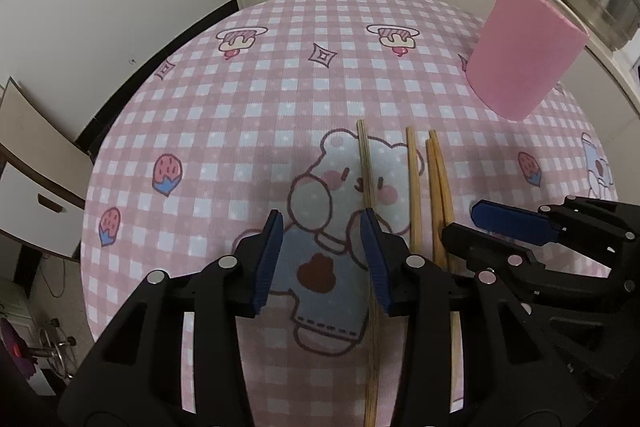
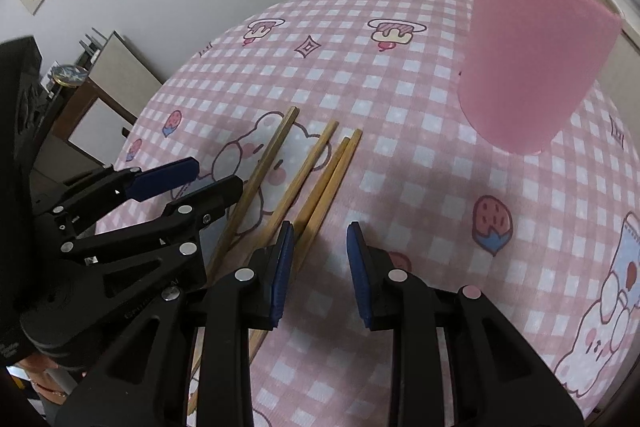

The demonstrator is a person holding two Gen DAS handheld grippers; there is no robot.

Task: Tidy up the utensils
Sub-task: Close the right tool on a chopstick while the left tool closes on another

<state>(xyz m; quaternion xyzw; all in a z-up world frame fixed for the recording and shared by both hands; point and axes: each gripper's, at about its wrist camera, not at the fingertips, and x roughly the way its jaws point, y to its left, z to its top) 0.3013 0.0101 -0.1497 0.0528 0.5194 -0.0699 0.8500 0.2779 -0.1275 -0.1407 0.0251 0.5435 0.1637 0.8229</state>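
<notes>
Four chopsticks (image 2: 304,183) lie near the pink holder (image 2: 528,67).
Both grippers, left (image 1: 322,255) and right (image 2: 320,271), hover with jaws released, grasping nothing.

Right hand-held gripper (image 2: 320,247) agape over pink checked tablecloth (image 2: 400,187), four wooden chopsticks (image 2: 316,183) just left, pink cup (image 2: 528,67) beyond

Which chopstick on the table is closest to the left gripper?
The leftmost chopstick, lying apart from the other three, right beside the open left gripper.
</notes>
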